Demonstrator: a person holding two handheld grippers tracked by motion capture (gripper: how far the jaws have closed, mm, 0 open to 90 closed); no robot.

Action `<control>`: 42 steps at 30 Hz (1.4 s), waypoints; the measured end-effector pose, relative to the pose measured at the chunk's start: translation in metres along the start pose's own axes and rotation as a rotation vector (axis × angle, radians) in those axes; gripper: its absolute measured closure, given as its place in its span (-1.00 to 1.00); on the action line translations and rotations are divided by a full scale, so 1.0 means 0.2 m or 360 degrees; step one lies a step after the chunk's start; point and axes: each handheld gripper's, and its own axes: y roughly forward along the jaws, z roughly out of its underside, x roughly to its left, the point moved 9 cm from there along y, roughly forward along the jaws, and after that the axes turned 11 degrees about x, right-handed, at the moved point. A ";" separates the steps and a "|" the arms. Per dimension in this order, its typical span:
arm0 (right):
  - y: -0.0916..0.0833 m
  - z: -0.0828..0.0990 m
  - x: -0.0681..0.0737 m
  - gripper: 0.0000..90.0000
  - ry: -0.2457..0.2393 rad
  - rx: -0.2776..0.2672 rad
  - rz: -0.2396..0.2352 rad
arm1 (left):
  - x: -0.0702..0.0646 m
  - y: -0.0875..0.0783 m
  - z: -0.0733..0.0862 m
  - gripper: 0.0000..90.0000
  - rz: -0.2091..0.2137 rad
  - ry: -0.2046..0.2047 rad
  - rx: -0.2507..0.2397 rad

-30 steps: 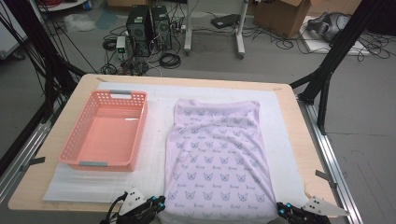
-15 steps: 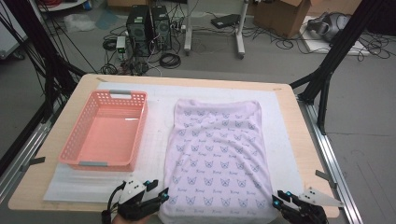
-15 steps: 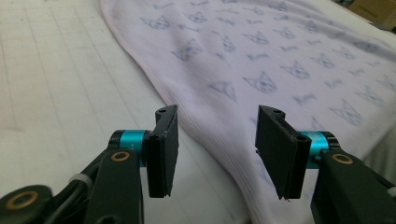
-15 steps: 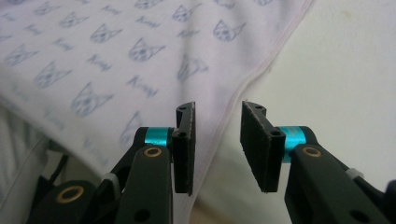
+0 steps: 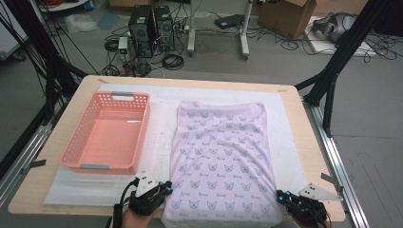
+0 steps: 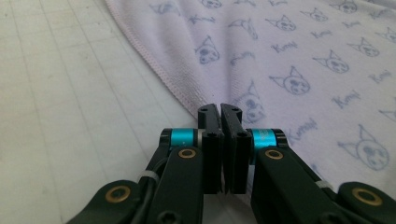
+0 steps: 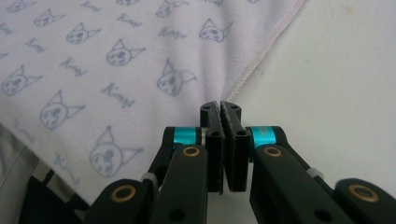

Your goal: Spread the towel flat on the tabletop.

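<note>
The pink basket (image 5: pixel 108 133) is seen on the white mat (image 5: pixel 161 142) toward the left edge of the bench (image 5: pixel 304 137). The left gripper (image 5: pixel 164 186) is held at the near edge, jaws pressed together after a brief opening and closing, tips at the hem of the lilac cloth (image 5: pixel 223 161); whether fabric is pinched cannot be told. The cloth is spread flat mid-bench, reaching to the near edge. The right gripper (image 5: pixel 281 195) is placed at the cloth's near right corner, jaws likewise just reclosed, meeting beside the hem.
</note>
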 end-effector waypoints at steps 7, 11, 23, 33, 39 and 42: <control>-0.12 0.08 0.04 0.96 0.0001 -0.0024 -0.0081 | -0.07 -0.12 0.09 0.93 0.0067 0.0014 -0.0022; -0.14 0.16 0.07 0.94 -0.0009 0.0049 -0.0104 | -0.10 -0.14 0.14 0.73 0.0080 0.0006 -0.0025; -0.02 -0.02 -0.06 0.50 0.0137 -0.0057 0.0046 | -0.05 -0.14 0.04 0.10 0.0088 -0.0049 -0.0154; -0.02 -0.01 -0.12 0.95 0.0048 0.0098 0.0199 | 0.00 -0.12 -0.02 0.08 0.0095 -0.0046 -0.0168; -0.01 -0.06 -0.13 0.47 0.0116 0.0011 0.0096 | 0.02 -0.05 -0.09 0.02 0.0126 -0.0024 -0.0135; 0.01 -0.09 -0.16 0.45 0.0126 -0.0013 0.0100 | 0.04 0.00 -0.13 0.07 0.0140 -0.0015 -0.0112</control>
